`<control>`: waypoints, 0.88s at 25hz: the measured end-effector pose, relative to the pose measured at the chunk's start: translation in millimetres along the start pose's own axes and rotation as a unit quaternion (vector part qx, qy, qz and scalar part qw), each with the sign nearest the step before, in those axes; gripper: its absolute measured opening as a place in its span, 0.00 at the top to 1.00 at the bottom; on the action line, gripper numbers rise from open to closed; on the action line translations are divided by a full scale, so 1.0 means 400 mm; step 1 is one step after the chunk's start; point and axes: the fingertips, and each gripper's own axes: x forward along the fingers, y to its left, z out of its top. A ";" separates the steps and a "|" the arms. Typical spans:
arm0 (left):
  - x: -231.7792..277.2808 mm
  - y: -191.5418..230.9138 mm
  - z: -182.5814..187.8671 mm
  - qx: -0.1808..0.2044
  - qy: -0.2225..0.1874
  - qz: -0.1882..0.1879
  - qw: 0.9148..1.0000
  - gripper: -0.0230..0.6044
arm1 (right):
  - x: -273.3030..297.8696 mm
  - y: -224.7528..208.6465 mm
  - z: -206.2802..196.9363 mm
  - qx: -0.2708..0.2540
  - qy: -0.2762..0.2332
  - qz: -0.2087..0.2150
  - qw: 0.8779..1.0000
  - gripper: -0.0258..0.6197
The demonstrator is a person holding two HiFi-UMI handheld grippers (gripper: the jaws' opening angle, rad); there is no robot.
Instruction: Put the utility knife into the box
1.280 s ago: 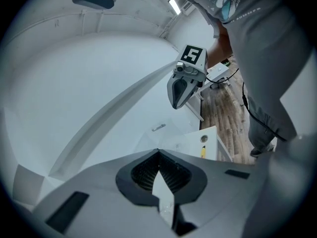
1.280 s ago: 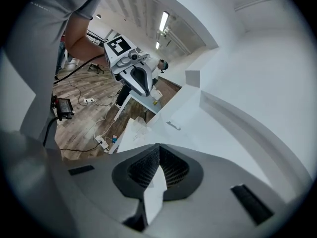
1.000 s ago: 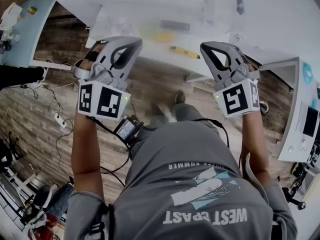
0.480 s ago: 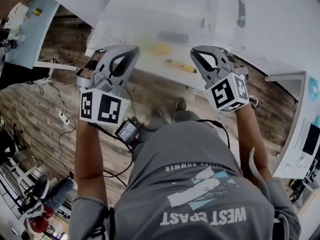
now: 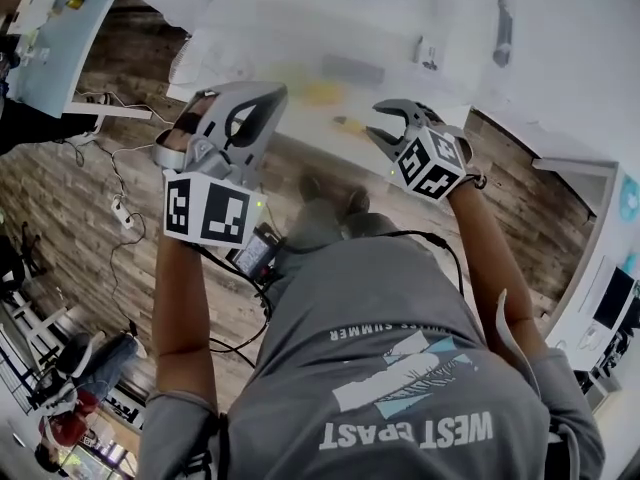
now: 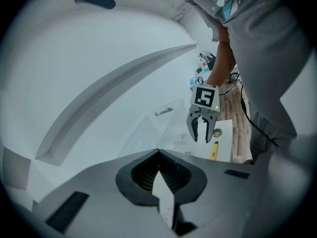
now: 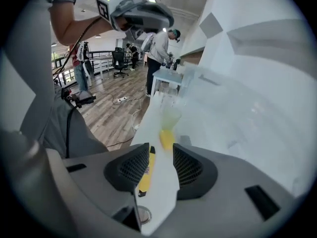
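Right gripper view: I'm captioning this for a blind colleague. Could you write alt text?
The right gripper, its jaws just opened, hangs over a white table; the yellow utility knife lies below, seen in the gap between the jaws, ungripped. The left gripper is held up at top left, over a wood floor.

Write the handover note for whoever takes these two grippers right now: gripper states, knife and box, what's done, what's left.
Left gripper: shut, empty, above the table.
Right gripper: jaws have just been opening; the yellow utility knife shows between them, not gripped.
Knife lies on the white table near its edge. What looks like the clear box stands further in; outline faint.
Done: right gripper lined up over the knife.
Left: grip the knife and put it into the box.
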 end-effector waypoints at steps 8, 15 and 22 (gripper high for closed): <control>0.014 0.037 -0.048 -0.003 -0.010 -0.018 1.000 0.95 | 0.199 0.054 -0.122 0.046 0.087 0.082 0.992 0.71; 0.024 0.054 -0.096 -0.006 -0.010 -0.031 0.999 0.95 | 0.311 0.096 -0.219 0.076 0.154 0.118 0.978 0.71; 0.032 0.066 -0.132 -0.016 -0.012 -0.035 0.999 0.95 | 0.341 0.109 -0.271 0.120 0.169 0.110 0.972 0.76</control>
